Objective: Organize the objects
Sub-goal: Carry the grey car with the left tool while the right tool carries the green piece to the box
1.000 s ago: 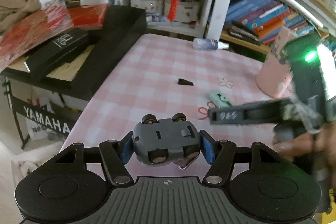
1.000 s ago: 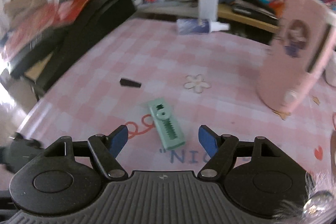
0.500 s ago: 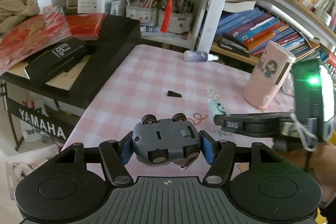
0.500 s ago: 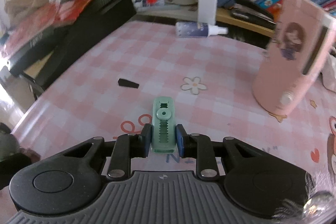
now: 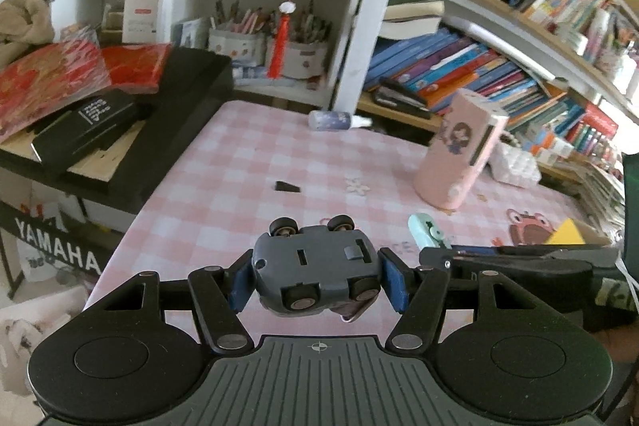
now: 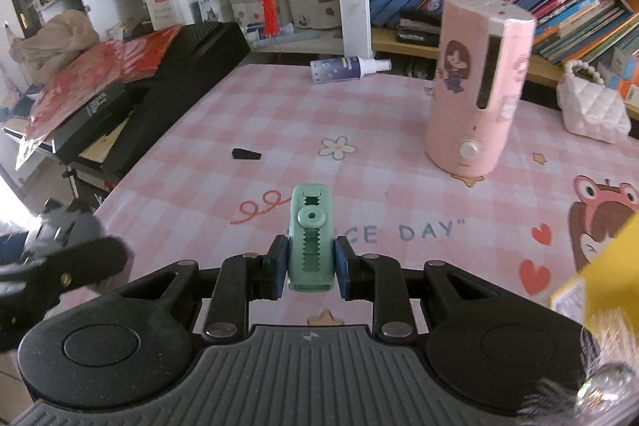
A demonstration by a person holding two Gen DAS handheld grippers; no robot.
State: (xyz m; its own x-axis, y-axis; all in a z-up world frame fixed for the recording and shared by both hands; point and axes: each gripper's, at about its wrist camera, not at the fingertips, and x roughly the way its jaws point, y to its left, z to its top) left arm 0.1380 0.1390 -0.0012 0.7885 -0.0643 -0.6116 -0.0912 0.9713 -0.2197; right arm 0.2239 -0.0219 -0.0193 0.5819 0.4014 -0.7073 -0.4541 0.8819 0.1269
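Fingers on the left gripper (image 5: pixel 317 280): blue pads clamped on the flanks of a small grey plastic toy car (image 5: pixel 315 266), belly up, wheels showing, lifted clear of the pink-and-white checked tabletop (image 5: pixel 239 162). Side grip makes sense, since the flat flanks are the only parallel faces.

Right gripper (image 6: pixel 309 266): fingers pinched nearly fully in on a slim mint-green plastic correction-tape dispenser (image 6: pixel 310 238), gripped across its narrow width near the rear end, nose pointing away from the camera. It looks to be off the tabletop too; in the left wrist view it sits lower right, just beside the car.

Loose on the tabletop, centre of frame: small black wedge-shaped piece (image 6: pixel 245 154). Upper centre, at the far edge: bluish spray bottle (image 6: pixel 347 68) on its side. Right of centre: tall pink rounded device with a cartoon girl sticker and a knob (image 6: pixel 475 86), upright.

Containers: two pale pen pots (image 6: pixel 279 12) in the white shelf cubby at upper centre, both packed with pens. Yellow box corner (image 6: pixel 599 266) at the right edge; contents not visible. Likely drop-off target, but can't confirm.
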